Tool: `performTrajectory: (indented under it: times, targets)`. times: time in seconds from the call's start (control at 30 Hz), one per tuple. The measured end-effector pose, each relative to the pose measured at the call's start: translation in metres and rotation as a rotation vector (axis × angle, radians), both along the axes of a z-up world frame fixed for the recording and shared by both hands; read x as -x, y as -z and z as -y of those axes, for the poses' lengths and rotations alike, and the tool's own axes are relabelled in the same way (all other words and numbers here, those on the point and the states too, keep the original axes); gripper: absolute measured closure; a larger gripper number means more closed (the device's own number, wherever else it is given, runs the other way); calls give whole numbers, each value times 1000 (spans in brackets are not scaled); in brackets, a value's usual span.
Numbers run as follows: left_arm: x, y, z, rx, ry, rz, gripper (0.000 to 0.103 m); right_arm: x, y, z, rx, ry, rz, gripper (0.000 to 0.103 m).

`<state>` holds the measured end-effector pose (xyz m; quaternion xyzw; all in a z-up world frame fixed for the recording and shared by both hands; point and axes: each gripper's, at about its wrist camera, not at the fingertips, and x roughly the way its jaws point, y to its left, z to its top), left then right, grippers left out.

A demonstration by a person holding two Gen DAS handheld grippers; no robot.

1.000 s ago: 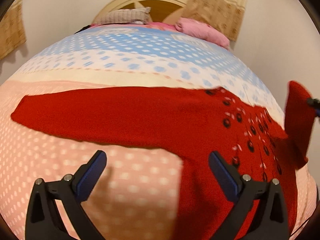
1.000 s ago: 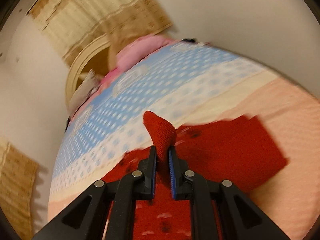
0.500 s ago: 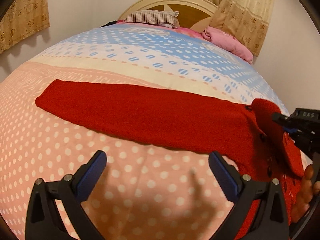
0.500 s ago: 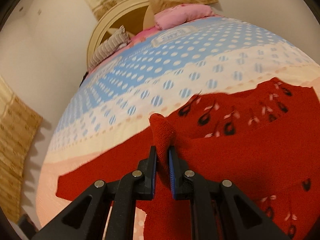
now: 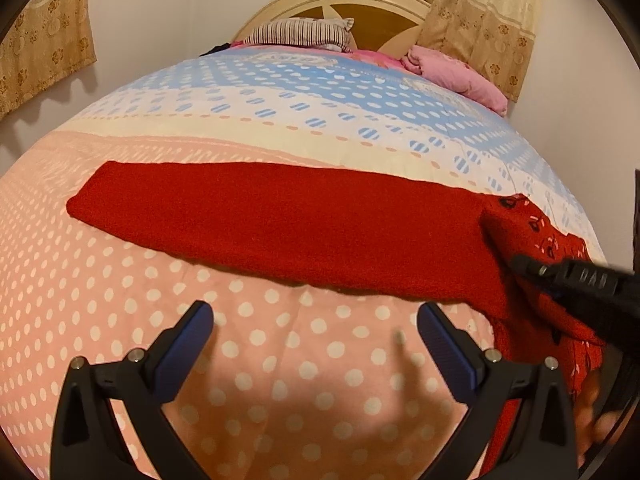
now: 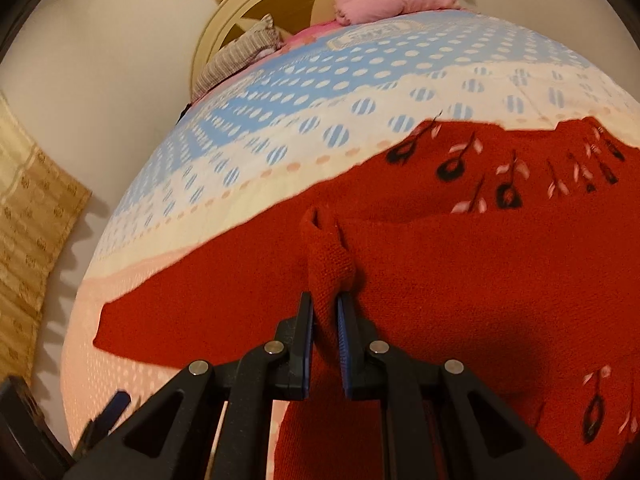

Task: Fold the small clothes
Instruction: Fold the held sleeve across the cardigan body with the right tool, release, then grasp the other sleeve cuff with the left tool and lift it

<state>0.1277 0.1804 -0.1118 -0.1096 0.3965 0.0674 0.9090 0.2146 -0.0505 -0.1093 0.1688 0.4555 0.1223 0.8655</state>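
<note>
A red knitted sweater (image 5: pixel 304 224) with black and pink flower marks lies on the bed; one long sleeve stretches left across the pink dotted cover. It also shows in the right wrist view (image 6: pixel 460 272). My left gripper (image 5: pixel 314 344) is open and empty, low over the cover just in front of the sleeve. My right gripper (image 6: pixel 325 312) is shut on the end of the other sleeve, which is folded over the sweater's body. The right gripper also shows at the right edge of the left wrist view (image 5: pixel 576 280).
The bed cover (image 5: pixel 280 104) is pink with white dots in front, cream and blue behind. A striped pillow (image 5: pixel 298 34) and a pink bundle (image 5: pixel 456 76) lie by the headboard (image 5: pixel 340 2). Curtains (image 5: pixel 480 12) hang behind. Walls stand close on both sides.
My right gripper has carried the held sleeve leftward over the sweater's body and lowered it. My left gripper has drawn back and left; the long sleeve now lies farther ahead.
</note>
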Motion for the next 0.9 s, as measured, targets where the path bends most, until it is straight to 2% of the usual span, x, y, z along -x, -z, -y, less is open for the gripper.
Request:
performTrajectory:
  times: [0.1,0.23,0.33,0.4,0.47,0.6,0.73,0.83,0.9]
  targets:
    - [-1,0,-1,4,0,-6,0,4,10,-7,11,-44,-22,86]
    - [1,-1,-2,-7,-9,-2,0,14,11,-3,-99,-121,-49,57]
    - [0,-1,-4,1,-13,-2,0,31,-2,3,-151,-152,-37,56]
    - [0,-1,-4,7,-12,-5,0,45,-17,11,-114,-108,56,56]
    - [1,0,-2,9,-5,-10,0,51,-29,13,-17,-67,129,57]
    - [4,-2,1,-5,-16,-10,0,40,-19,7,19,-58,93,61]
    - [4,-2,-10,-36,-43,-22,0,26,12,-12,27,-102,18,61]
    - [4,-1,-41,-30,-122,-27,0,33,12,-22,110,-113,63,61]
    - [5,-1,-68,-3,-201,-21,0,40,0,-20,114,-115,75,61]
